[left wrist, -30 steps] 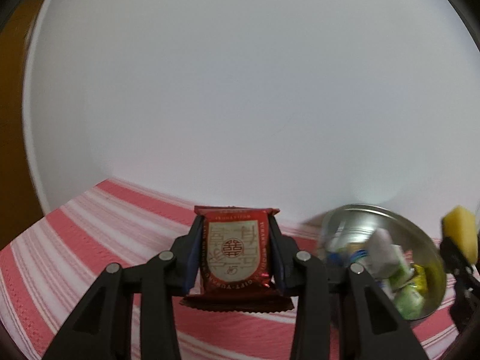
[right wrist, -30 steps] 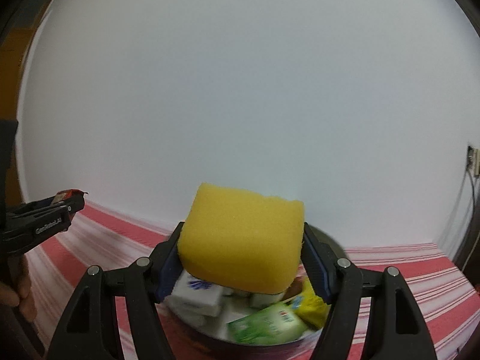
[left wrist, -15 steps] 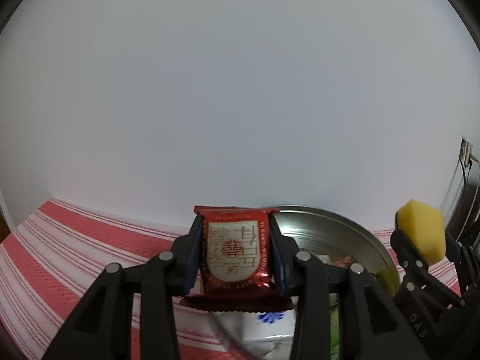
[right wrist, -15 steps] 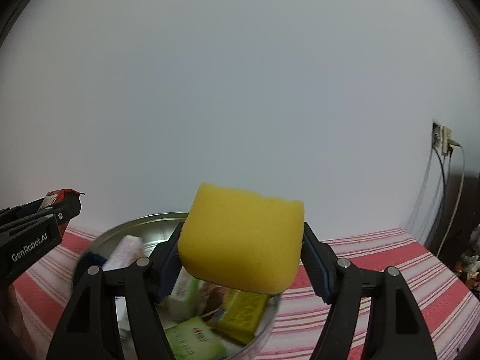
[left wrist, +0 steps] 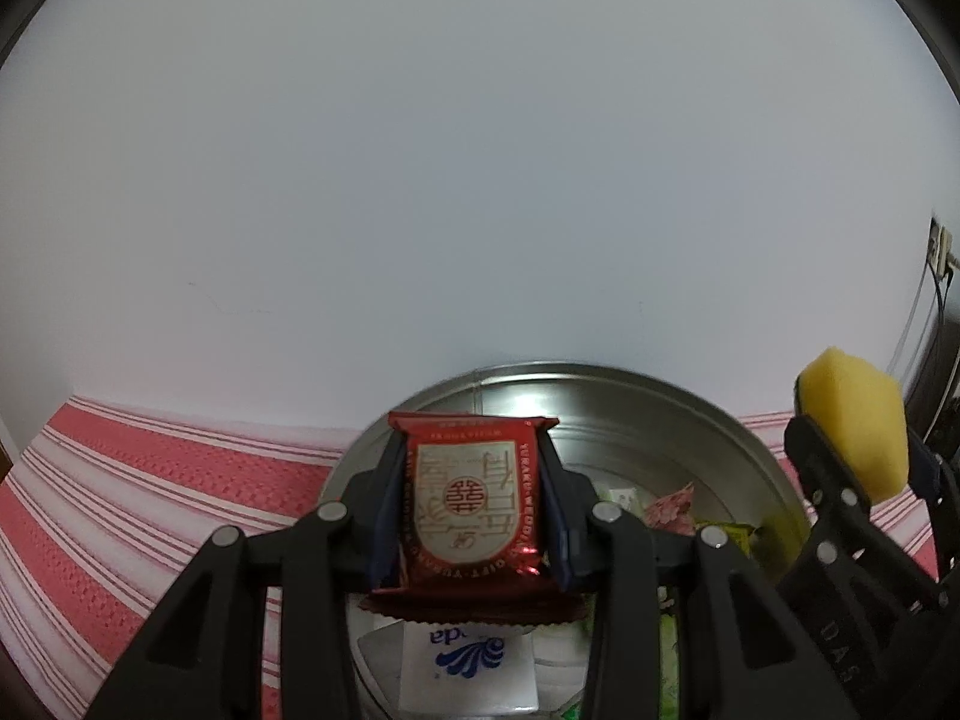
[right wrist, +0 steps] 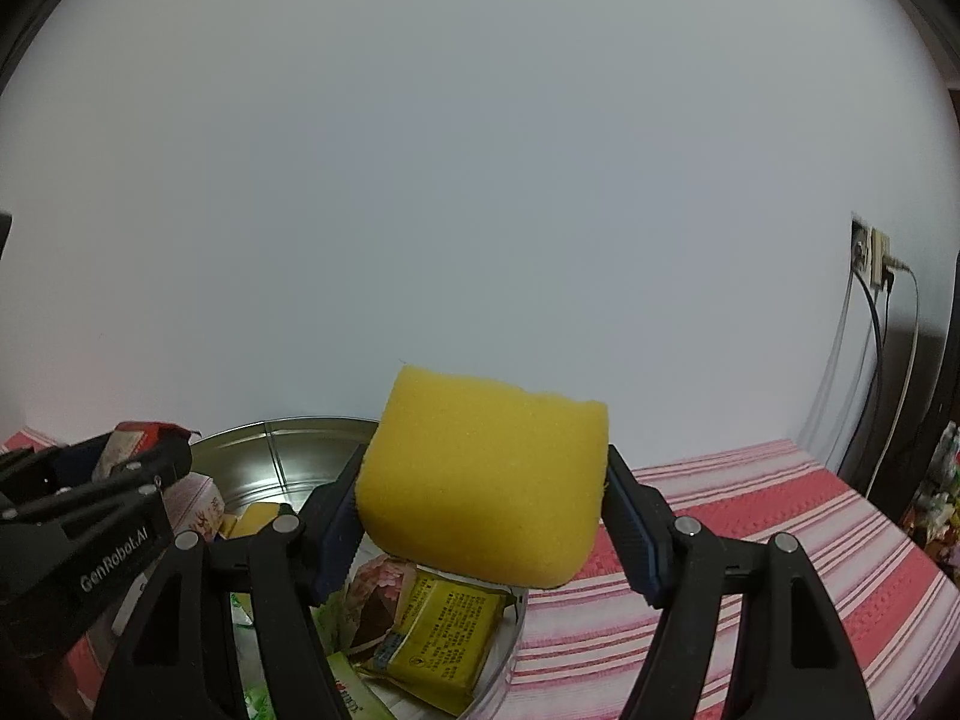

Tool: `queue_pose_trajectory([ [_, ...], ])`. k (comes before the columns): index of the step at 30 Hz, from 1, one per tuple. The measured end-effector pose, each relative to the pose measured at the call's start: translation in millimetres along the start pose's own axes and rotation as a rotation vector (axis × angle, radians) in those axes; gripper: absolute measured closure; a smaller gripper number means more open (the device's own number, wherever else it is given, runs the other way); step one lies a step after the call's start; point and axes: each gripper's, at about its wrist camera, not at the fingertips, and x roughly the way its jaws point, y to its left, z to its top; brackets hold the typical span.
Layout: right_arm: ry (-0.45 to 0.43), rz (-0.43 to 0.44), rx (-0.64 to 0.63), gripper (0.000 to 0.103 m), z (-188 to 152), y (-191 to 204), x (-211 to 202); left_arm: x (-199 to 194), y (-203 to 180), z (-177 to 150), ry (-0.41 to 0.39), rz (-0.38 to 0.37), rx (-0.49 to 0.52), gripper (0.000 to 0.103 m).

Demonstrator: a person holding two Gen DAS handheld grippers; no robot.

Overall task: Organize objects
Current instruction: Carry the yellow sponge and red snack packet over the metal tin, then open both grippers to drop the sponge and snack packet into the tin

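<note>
My left gripper [left wrist: 469, 498] is shut on a red foil snack packet [left wrist: 467, 501] with a cream label, held above the near-left part of a round metal tin [left wrist: 630, 414]. The tin holds several small packets, among them a white one [left wrist: 468, 669] and a yellow one [right wrist: 444, 627]. My right gripper [right wrist: 483, 516] is shut on a yellow sponge [right wrist: 486, 480] over the tin's right side [right wrist: 288, 450]. In the left wrist view the right gripper [left wrist: 855, 462] with the sponge [left wrist: 852, 420] stands at the right edge; in the right wrist view the left gripper [right wrist: 135, 456] stands at the left.
A red and white striped cloth [right wrist: 750, 522] covers the table [left wrist: 150, 480] under the tin. A plain white wall [left wrist: 480, 180] rises close behind. At the far right a wall socket [right wrist: 870, 255] has cables hanging down.
Both grippers have swung across the cloth to the tin, which now lies under both. The packet and the sponge stay gripped as before.
</note>
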Motion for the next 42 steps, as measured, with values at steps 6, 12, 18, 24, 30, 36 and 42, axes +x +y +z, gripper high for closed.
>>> queue_pose_trajectory([
  [6,0.022,0.001,0.005,0.03,-7.0,4.9,10.6,13.5,-2.3,6.9,0.024,0.015,0.008,0.064],
  [12,0.046,0.015,-0.026,0.03,-14.8,18.8,21.6,20.2,-15.6,9.0,0.045,0.032,0.028,0.064],
  [18,0.076,0.038,-0.034,0.03,-22.0,28.4,30.4,26.3,-22.2,7.6,0.051,0.05,0.048,0.064],
  [24,0.104,0.082,-0.034,0.029,-30.4,36.8,38.0,37.3,-23.6,6.1,-0.008,0.062,0.091,0.052],
  [30,0.173,0.204,0.123,0.026,-40.1,23.3,52.4,24.6,-9.3,11.6,-0.071,0.047,-0.029,0.0],
  [36,0.12,0.286,0.104,0.023,-33.0,42.9,52.5,21.8,-7.4,7.3,-0.096,0.078,0.008,0.0],
  [42,0.119,0.347,0.106,0.023,-38.8,68.1,53.7,15.4,14.9,4.0,-0.076,0.073,-0.056,0.0],
])
